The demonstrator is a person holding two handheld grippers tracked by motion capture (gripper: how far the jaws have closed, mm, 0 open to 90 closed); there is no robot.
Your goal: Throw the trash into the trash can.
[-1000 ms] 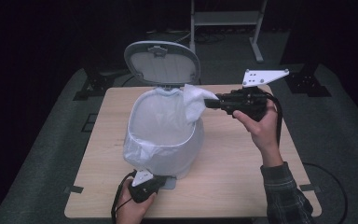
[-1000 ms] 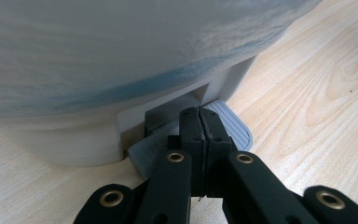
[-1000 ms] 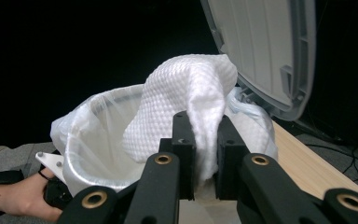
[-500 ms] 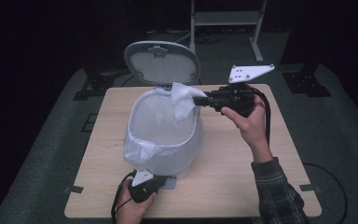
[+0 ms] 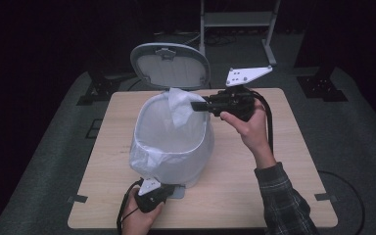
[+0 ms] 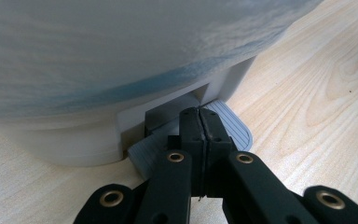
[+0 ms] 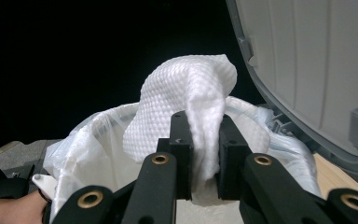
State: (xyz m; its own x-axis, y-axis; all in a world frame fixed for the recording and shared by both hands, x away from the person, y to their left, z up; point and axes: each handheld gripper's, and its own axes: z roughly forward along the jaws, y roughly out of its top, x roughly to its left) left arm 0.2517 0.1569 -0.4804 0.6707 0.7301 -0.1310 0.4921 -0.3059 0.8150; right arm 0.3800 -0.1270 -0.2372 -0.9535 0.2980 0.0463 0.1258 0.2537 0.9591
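Carrying a crumpled white paper towel (image 7: 186, 98) clenched between its jaws, the right claw (image 5: 196, 105) has slid in from the bin's side to hang over the open mouth of the bag-lined pedal bin (image 5: 174, 142), so dropping it looks close. The towel droops from the jaw tips, above the liner and in front of the raised lid (image 5: 170, 66). Down at the surface (image 5: 274, 166), the left claw (image 6: 199, 126) is clamped shut, seemingly pressing the foot pedal (image 6: 233, 126).

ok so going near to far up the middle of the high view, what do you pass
left gripper pressing the grey pedal → white bin lined with a bag → paper towel held over it → raised lid
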